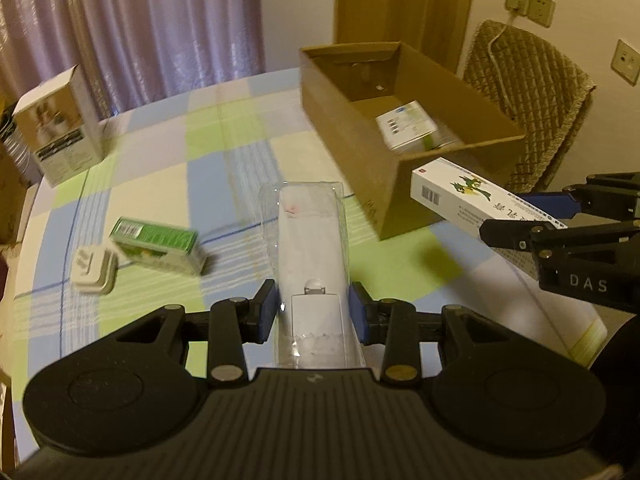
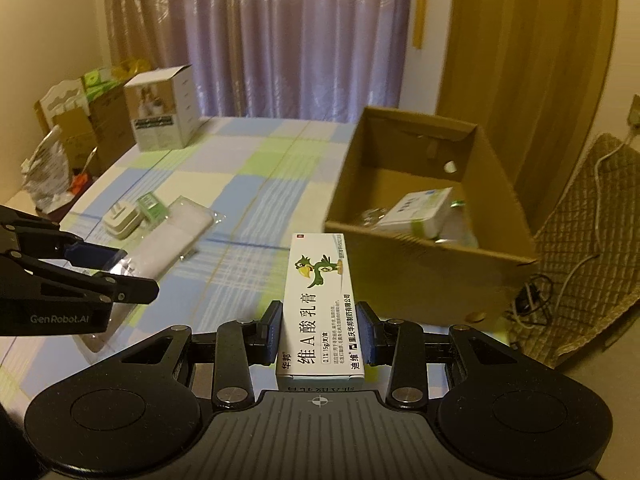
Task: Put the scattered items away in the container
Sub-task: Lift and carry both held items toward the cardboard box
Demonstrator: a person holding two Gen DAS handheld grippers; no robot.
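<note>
Fingers (image 2: 365, 334) clamp "维A酸乳膏" box (image 2: 320, 312), "GenRobot.AI" gripper (image 2: 120, 276)

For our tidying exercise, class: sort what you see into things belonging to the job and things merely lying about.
Job:
cardboard box
ointment carton, right tongs
wrapped white item, left tongs
green box
white charger

Lying about:
large photo box
padded chair
curtain

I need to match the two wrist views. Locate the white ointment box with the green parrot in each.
Left wrist: ointment box at right, shut in the right gripper, near the cardboard box's corner.
Right wrist: ointment box bottom centre, between the gripper's fingers.
Shared landmark: cardboard box on the checked cloth.
</note>
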